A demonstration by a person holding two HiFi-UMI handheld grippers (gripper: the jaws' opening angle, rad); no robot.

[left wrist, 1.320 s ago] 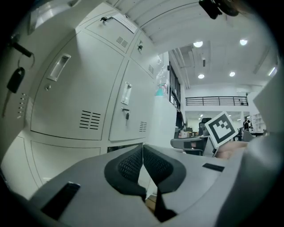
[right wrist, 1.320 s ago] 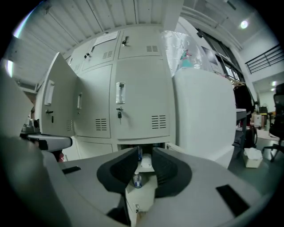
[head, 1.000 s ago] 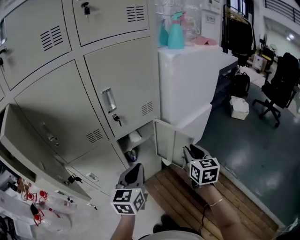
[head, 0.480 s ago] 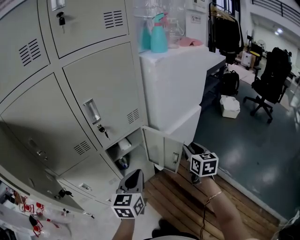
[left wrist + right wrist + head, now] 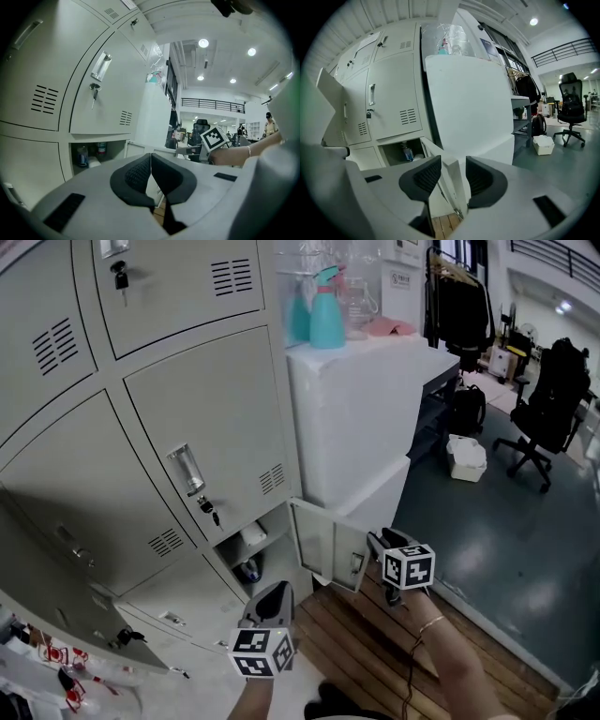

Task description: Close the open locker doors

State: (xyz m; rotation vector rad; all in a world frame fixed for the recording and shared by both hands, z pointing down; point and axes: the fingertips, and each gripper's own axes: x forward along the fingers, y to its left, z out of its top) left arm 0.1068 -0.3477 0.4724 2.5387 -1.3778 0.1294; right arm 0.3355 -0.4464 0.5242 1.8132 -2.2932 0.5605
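A small grey locker door at the bottom of the locker bank stands swung open, and a bottle shows in its compartment. My right gripper is at that door's free edge. In the right gripper view its jaws have just been opening, and the door edge stands in the gap without either pad pressing on it. My left gripper hangs lower left, in front of the compartment, with its pads shut together on nothing. A larger door further left also hangs open.
A tall white cabinet stands right of the lockers, with teal spray bottles on top. Wooden floor planks lie beneath me. A black office chair and a white bin stand on the dark floor at the right.
Both grippers have moved in and down towards the low open door. The right one is now closer to its free edge. The head view has swung a little.
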